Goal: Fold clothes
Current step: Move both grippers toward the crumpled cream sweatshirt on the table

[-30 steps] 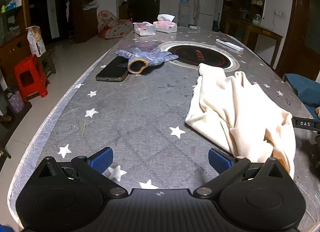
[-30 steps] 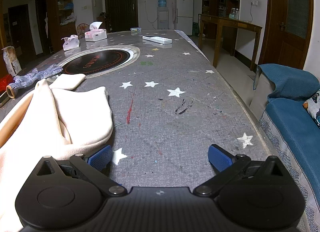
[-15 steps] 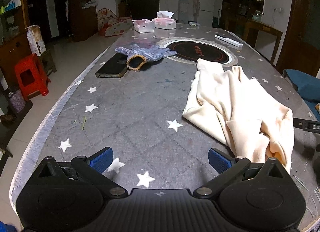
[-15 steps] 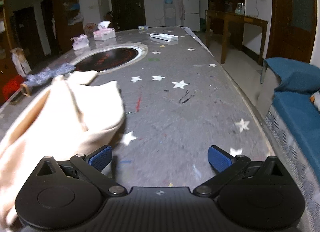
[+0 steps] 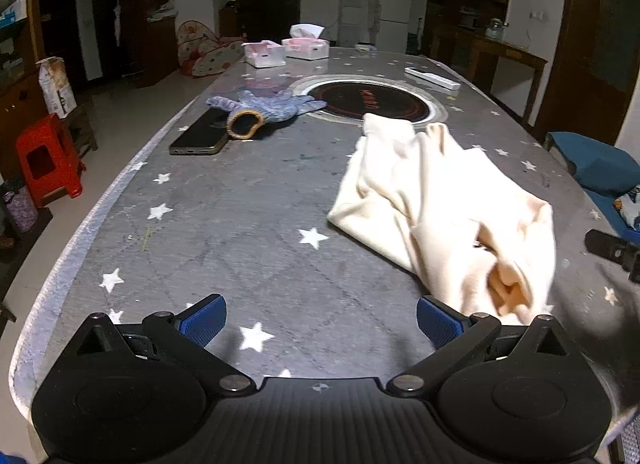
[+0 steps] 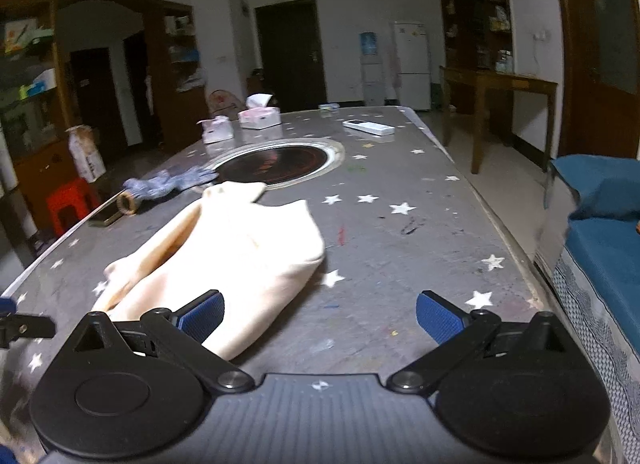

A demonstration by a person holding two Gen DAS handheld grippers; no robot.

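Pulling back and up, you have lifted your right gripper (image 6: 320, 314) away from the cream garment (image 5: 444, 199), which lay against its left finger a second ago. The garment now sits crumpled on the table (image 5: 240, 223), at one o'clock from your left gripper (image 5: 321, 319). Both grippers are spread wide and empty, so no fold has begun.

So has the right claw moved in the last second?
Yes. The right claw has risen and pulled back: the table sits lower, with more cloth visible.
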